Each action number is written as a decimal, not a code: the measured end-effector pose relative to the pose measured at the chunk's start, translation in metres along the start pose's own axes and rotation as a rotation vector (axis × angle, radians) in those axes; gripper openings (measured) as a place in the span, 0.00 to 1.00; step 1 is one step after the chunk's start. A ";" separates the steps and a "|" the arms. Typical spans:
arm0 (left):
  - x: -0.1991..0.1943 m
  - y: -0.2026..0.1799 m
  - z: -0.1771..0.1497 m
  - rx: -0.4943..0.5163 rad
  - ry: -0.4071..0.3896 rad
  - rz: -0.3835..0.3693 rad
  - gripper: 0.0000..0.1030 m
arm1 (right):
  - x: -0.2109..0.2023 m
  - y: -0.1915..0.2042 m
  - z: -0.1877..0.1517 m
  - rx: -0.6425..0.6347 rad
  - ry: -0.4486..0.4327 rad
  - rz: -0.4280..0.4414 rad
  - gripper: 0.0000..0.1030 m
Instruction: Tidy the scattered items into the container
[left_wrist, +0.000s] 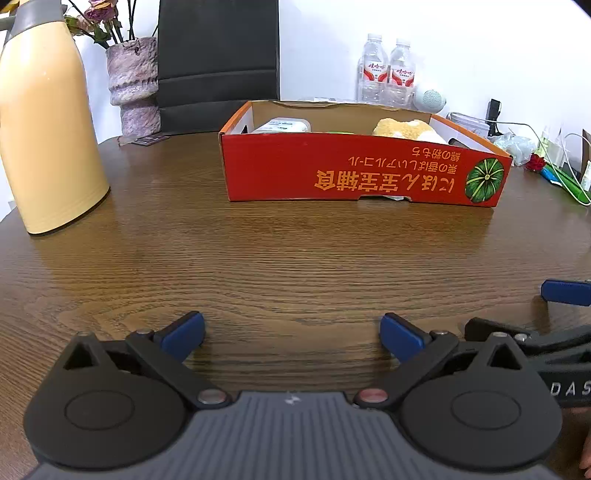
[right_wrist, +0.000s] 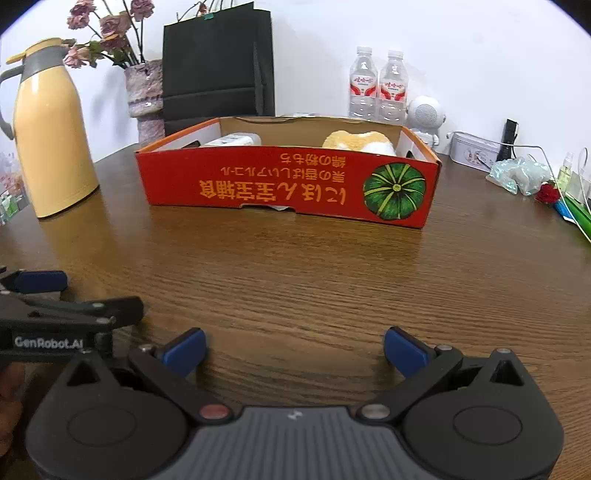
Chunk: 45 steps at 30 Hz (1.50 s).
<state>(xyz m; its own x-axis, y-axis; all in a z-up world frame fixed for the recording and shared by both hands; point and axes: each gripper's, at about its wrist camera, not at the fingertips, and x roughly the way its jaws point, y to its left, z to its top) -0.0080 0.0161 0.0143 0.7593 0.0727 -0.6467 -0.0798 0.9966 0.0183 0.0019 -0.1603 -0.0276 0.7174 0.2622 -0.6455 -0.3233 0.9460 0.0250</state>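
A red cardboard box (left_wrist: 362, 173) with a green pumpkin print stands on the brown wooden table (left_wrist: 258, 258); it also shows in the right wrist view (right_wrist: 288, 184). Inside lie a yellow and white plush item (left_wrist: 406, 129) (right_wrist: 358, 142) and a white packet (left_wrist: 284, 125) (right_wrist: 232, 140). My left gripper (left_wrist: 293, 336) is open and empty, low over the table in front of the box. My right gripper (right_wrist: 295, 349) is open and empty, beside the left one. Each gripper shows at the edge of the other's view.
A yellow thermos jug (left_wrist: 44, 125) (right_wrist: 51, 129) stands at the left. A vase of dried roses (left_wrist: 135, 85), a black paper bag (right_wrist: 218, 62), two water bottles (right_wrist: 378, 86), a white speaker (right_wrist: 424, 114) and small clutter (right_wrist: 524, 173) stand behind and right of the box.
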 end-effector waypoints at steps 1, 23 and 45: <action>0.000 -0.001 0.000 0.002 0.000 -0.001 1.00 | 0.000 -0.001 0.000 0.006 0.000 -0.006 1.00; 0.000 -0.001 0.000 0.001 0.000 -0.001 1.00 | 0.001 -0.004 0.000 0.014 -0.001 -0.019 1.00; -0.001 -0.001 0.000 0.001 0.000 -0.001 1.00 | 0.001 -0.005 0.000 0.010 0.000 -0.016 1.00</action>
<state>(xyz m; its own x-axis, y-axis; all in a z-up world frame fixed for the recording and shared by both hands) -0.0082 0.0150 0.0149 0.7595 0.0719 -0.6466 -0.0785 0.9967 0.0186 0.0042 -0.1642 -0.0287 0.7224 0.2474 -0.6457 -0.3058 0.9518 0.0227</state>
